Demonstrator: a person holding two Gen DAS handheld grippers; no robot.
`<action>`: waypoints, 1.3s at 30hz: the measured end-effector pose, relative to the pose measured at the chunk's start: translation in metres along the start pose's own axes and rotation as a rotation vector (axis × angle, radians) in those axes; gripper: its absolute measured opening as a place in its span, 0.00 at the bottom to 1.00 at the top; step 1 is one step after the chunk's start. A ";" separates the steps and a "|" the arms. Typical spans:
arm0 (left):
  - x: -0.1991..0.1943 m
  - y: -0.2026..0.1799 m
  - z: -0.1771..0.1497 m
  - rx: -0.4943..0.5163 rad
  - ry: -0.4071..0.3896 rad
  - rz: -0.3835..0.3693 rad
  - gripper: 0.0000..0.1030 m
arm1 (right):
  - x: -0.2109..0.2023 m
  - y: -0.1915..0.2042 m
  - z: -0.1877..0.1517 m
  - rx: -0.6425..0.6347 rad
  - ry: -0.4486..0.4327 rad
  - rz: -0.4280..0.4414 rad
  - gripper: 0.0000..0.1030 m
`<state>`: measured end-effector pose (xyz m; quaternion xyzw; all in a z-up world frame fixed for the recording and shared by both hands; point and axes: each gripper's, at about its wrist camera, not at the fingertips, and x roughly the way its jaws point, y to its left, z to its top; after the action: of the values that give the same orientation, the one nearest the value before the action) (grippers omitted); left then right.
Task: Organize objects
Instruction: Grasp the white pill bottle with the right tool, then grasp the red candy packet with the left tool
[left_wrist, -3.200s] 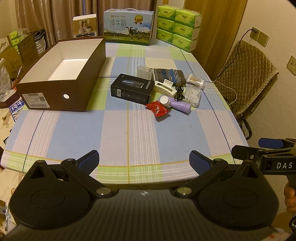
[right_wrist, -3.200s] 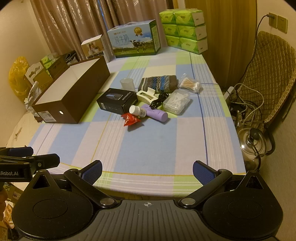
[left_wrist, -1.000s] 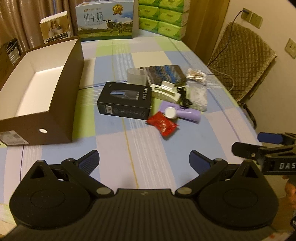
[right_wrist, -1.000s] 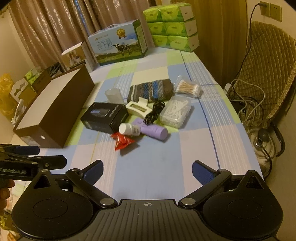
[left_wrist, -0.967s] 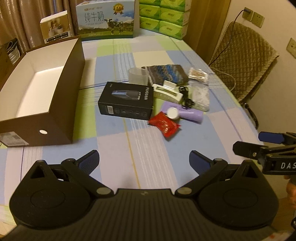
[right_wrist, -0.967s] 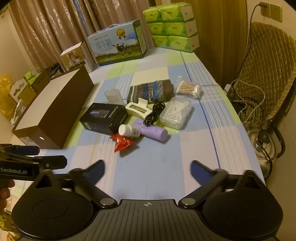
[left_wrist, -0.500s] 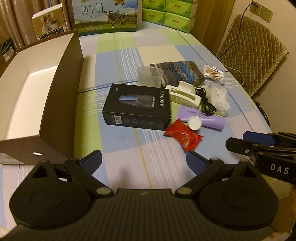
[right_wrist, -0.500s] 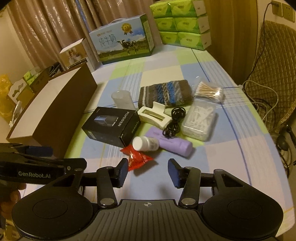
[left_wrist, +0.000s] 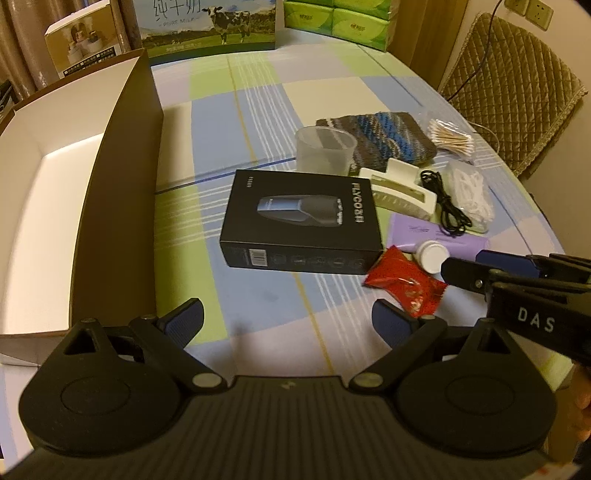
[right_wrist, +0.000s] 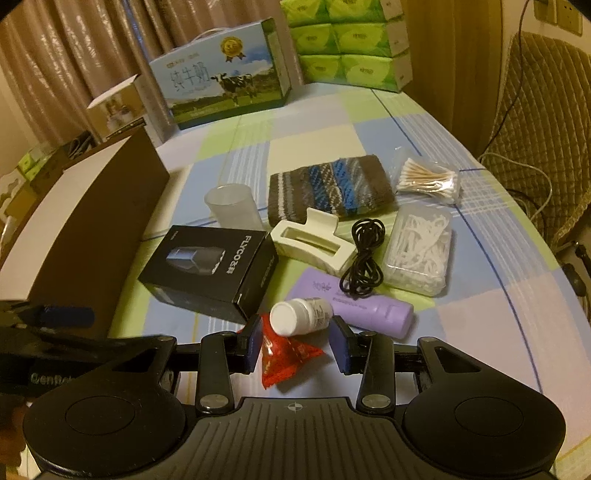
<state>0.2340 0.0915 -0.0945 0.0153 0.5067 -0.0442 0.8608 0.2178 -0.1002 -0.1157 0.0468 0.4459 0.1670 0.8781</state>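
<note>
A cluster of small items lies mid-table: a black shaver box (left_wrist: 303, 218), a red snack packet (right_wrist: 286, 356), a white pill bottle (right_wrist: 301, 316), a purple tube (right_wrist: 365, 308), a cream hair clip (right_wrist: 310, 243), a black cable (right_wrist: 364, 258), a floss-pick box (right_wrist: 419, 254), cotton swabs (right_wrist: 428, 181), a striped knit cloth (right_wrist: 328, 188) and a clear cup (left_wrist: 325, 149). My right gripper (right_wrist: 297, 345) is partly closed, its pads either side of the red packet, not gripping. My left gripper (left_wrist: 288, 317) is open and empty, short of the shaver box.
An open brown cardboard box (left_wrist: 122, 206) with a white inside stands at the left. A milk carton (right_wrist: 221, 88) and stacked green tissue packs (right_wrist: 351, 44) stand at the far end. A quilted chair (right_wrist: 543, 122) is beyond the right table edge.
Both grippers have moved forward over the table toward the cluster. The right gripper's jaws have narrowed from wide open and now flank the red packet. The left stays wide open.
</note>
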 end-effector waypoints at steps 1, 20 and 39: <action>0.001 0.001 0.000 -0.002 0.003 0.000 0.93 | 0.003 0.001 0.001 0.003 0.000 -0.002 0.37; 0.010 -0.004 -0.009 -0.078 0.054 -0.001 0.93 | 0.006 -0.034 -0.002 -0.027 0.147 -0.029 0.25; 0.020 -0.035 -0.006 -0.100 0.063 -0.004 0.92 | 0.025 -0.057 0.003 0.022 0.157 0.023 0.25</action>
<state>0.2350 0.0555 -0.1141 -0.0271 0.5353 -0.0199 0.8440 0.2482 -0.1453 -0.1470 0.0481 0.5146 0.1754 0.8379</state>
